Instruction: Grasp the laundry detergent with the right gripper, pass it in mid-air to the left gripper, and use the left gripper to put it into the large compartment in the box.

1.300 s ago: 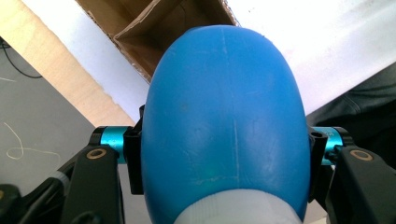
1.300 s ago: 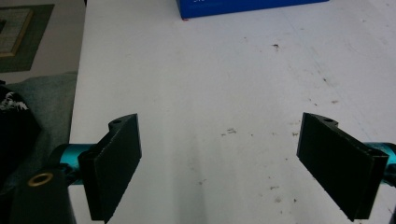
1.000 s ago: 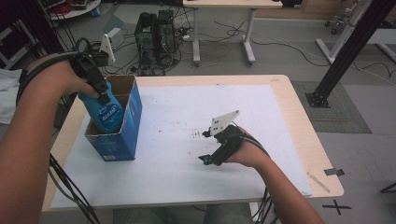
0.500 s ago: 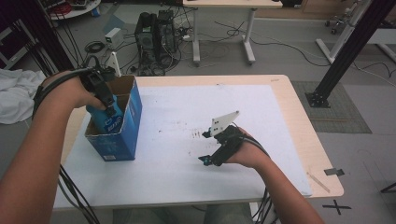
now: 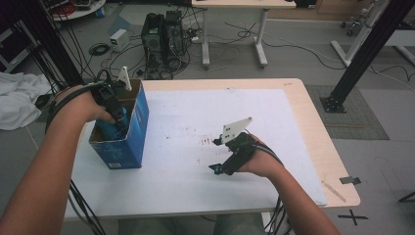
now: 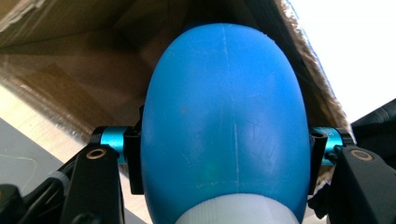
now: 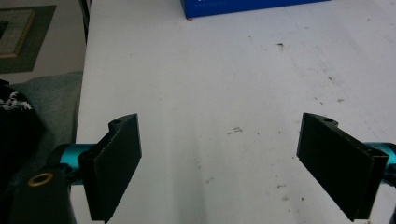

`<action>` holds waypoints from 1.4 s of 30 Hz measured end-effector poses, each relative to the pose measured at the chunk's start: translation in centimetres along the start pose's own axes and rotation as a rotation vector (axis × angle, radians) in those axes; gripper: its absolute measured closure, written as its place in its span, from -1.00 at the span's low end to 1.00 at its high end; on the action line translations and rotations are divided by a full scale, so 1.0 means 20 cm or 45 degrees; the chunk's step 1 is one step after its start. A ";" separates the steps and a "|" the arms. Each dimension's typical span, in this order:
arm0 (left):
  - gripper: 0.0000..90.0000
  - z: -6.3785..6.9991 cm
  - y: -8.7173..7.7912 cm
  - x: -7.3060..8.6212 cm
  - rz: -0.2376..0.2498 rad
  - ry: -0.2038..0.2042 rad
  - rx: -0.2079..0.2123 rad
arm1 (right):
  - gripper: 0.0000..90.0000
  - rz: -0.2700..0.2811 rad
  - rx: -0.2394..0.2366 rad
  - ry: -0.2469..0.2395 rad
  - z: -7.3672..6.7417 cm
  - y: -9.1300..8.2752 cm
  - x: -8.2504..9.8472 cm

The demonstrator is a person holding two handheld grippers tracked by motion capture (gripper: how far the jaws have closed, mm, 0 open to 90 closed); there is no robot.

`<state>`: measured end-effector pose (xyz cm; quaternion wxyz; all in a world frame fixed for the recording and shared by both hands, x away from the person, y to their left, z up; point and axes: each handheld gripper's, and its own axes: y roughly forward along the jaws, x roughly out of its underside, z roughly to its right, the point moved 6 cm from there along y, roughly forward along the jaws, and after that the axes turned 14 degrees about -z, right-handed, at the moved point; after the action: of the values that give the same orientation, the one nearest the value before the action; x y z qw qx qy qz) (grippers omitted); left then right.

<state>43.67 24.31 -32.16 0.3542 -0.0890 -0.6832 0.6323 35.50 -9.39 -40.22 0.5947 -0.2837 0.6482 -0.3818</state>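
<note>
Left gripper (image 5: 115, 117) clamping smooth blue bottle (image 6: 224, 121) inside cardboard box (image 5: 139, 122), right gripper (image 7: 233, 165) spread wide

Blue plastic bottle (image 6: 223, 126): smooth rounded body, white cap end nearest the left gripper view's camera, faint scuff lines on its surface. It sits down inside the open-topped blue cardboard box (image 5: 131, 132), brown inside. The box stands upright on the white table's left side, near the edge.
</note>
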 end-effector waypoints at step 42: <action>-0.23 -0.03 0.12 -0.04 0.038 0.057 0.005 | -0.71 0.010 0.002 -0.007 -0.01 0.01 -0.01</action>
<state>43.82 24.67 -34.77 0.3599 -0.1125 -0.6727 0.6367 35.45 -8.98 -40.30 0.5981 -0.2818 0.6475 -0.3790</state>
